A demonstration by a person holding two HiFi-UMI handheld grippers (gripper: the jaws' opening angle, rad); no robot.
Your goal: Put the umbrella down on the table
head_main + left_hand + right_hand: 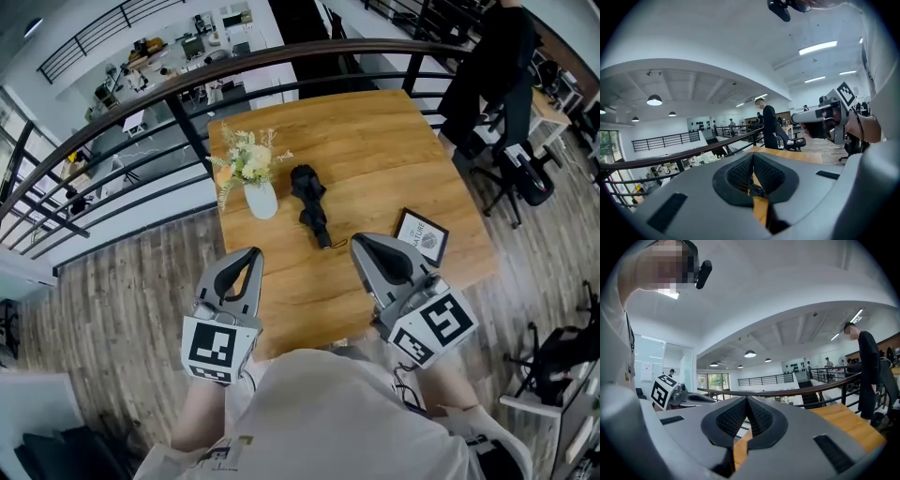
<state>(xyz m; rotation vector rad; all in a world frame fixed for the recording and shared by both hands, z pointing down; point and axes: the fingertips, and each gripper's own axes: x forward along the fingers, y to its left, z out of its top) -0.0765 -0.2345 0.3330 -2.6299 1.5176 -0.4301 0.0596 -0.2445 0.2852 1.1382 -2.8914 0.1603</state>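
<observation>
Wood-plank floor (141, 300) surrounds a square wooden table (375, 141) on a railed mezzanine. At the bottom of the head view, nearest the wearer, both tools sit over the table's near edge. The left gripper (250, 253) has its jaws pressed together at the tip with nothing between them. The right gripper (357, 241) is likewise pinched closed and empty. Neither touches anything on the table.

Just beyond their tips, at the centre of the frame, the umbrella (310, 202) lies folded and black on the tabletop, apart from both tools. To its left, near but not touching, stands a white vase (262, 200) holding pale flowers (246, 161). A dark frame (421, 235) lies flat at centre right, beside the right gripper.

Only the head view shows these three things. The left gripper view looks level along its closed jaws (753, 161), with a sliver of tabletop behind them and the right gripper (820, 124) at right. The right gripper view shows its own shut jaws (747, 401) and the left gripper (689, 399) at left.

Farther off, a black railing (141, 103) curves behind the table. A person (492, 66) in black stands at upper right. Round lamps (750, 354) hang from the ceiling.
</observation>
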